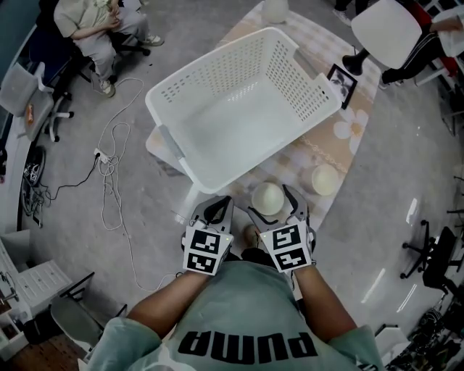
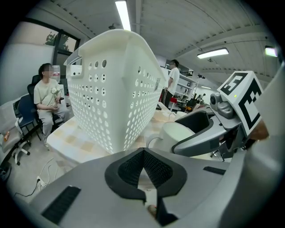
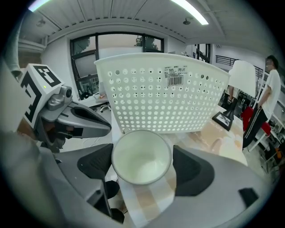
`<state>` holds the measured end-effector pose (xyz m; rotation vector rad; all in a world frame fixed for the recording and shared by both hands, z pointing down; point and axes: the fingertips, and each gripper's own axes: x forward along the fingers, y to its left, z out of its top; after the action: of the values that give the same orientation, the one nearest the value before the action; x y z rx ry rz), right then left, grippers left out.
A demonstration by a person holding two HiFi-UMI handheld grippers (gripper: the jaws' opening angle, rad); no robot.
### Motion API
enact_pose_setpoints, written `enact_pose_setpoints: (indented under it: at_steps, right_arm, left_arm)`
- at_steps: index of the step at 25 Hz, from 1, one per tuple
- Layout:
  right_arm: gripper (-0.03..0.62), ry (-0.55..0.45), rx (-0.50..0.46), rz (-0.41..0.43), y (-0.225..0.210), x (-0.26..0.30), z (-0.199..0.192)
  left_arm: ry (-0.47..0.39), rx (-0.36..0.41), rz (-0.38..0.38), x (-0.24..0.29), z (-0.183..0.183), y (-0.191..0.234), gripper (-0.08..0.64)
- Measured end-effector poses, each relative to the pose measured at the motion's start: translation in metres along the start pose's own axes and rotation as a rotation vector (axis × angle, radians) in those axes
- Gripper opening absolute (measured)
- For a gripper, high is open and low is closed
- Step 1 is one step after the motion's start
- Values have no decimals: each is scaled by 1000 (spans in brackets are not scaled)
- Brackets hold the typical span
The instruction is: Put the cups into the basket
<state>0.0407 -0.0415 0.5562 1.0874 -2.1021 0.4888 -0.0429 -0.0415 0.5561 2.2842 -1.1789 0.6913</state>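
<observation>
Nearest, the person's forearms reach out of a green shirt to the two marker cubes, which sit side by side, well apart from nothing but each other's tongs. The left tongs have their tips together with nothing between them, and they hang just left of the right pair, over the near edge of the desk. The right tongs stand wide, one pad on either side of a pale cup. The left pad looks to be just at the rim, the right pad a little clear of it, so neither presses.

That cup stands on the checked cloth at the near end of the desk, its axis upright and its mouth facing up, the inside bare. A second cup stands on the cloth just to its right, clear of both tongs.

Directly beyond the first cup rises the near wall of the white perforated basket. The wall stands between the cup and the inside of the basket. The basket sits open side up, its long axis running from near left to far right, and it covers most of the desk.

Past its right end a small dark picture frame stands upright on the cloth. At the far end a pale round shape, perhaps another cup, is cut off by the frame edge.

On the floor to the left lie looped cables. Farther left a seated person occupies a chair, and at far right stands a white chair.
</observation>
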Motion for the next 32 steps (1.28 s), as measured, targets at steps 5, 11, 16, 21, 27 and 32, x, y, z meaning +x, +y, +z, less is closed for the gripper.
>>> enact_pose_setpoints:
  at_steps: [5, 11, 16, 21, 27, 32]
  right_arm:
    - [397, 40, -15, 23, 2, 9, -4]
    - [397, 44, -31, 33, 2, 13, -6]
    - [396, 40, -27, 25, 2, 11, -7]
    - [397, 16, -16, 23, 2, 0, -4]
    - [397, -41, -17, 23, 1, -36, 23]
    - [397, -86, -23, 19, 2, -76, 49]
  left_arm:
    - [8, 4, -4, 7, 1, 3, 5]
    - [12, 14, -13, 8, 2, 2, 5]
    - [6, 26, -12, 4, 6, -1, 5]
    - [-14, 36, -17, -5, 14, -8, 5]
    - [-72, 60, -31, -22, 37, -22, 5]
    - [-119, 76, -59, -42, 64, -36, 5]
